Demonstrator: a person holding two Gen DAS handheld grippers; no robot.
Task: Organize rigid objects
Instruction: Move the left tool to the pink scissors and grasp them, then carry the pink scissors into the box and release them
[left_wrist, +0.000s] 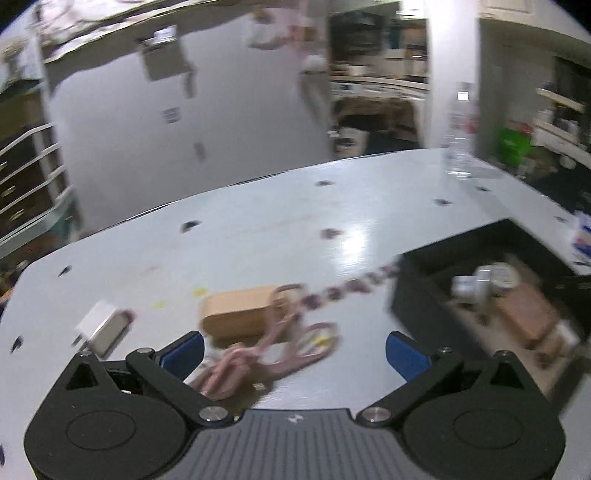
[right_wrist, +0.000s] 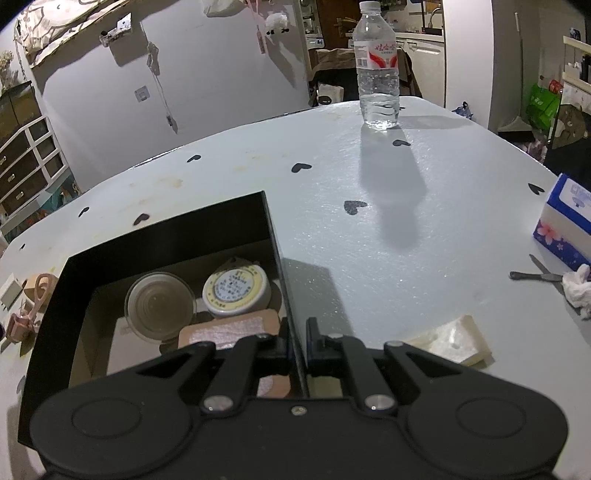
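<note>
My left gripper (left_wrist: 293, 350) is open and empty above the white table, its view blurred. Just ahead of it lie a tan case (left_wrist: 236, 312), a pink cord (left_wrist: 280, 350) and a white charger (left_wrist: 101, 326). The black box (left_wrist: 461, 254) stands to its right. My right gripper (right_wrist: 297, 345) is shut on the right wall of the black box (right_wrist: 275, 236). Inside the box are a clear round lid (right_wrist: 160, 306), a white round tin (right_wrist: 236, 290) and a tan case with a pink pad (right_wrist: 229, 334).
A water bottle (right_wrist: 378, 70) stands at the table's far edge. A tissue box (right_wrist: 567, 221), a small metal tool (right_wrist: 535, 275), a crumpled tissue (right_wrist: 578, 290) and a cream block (right_wrist: 454, 343) lie to the right. White drawers (right_wrist: 26, 162) stand at left.
</note>
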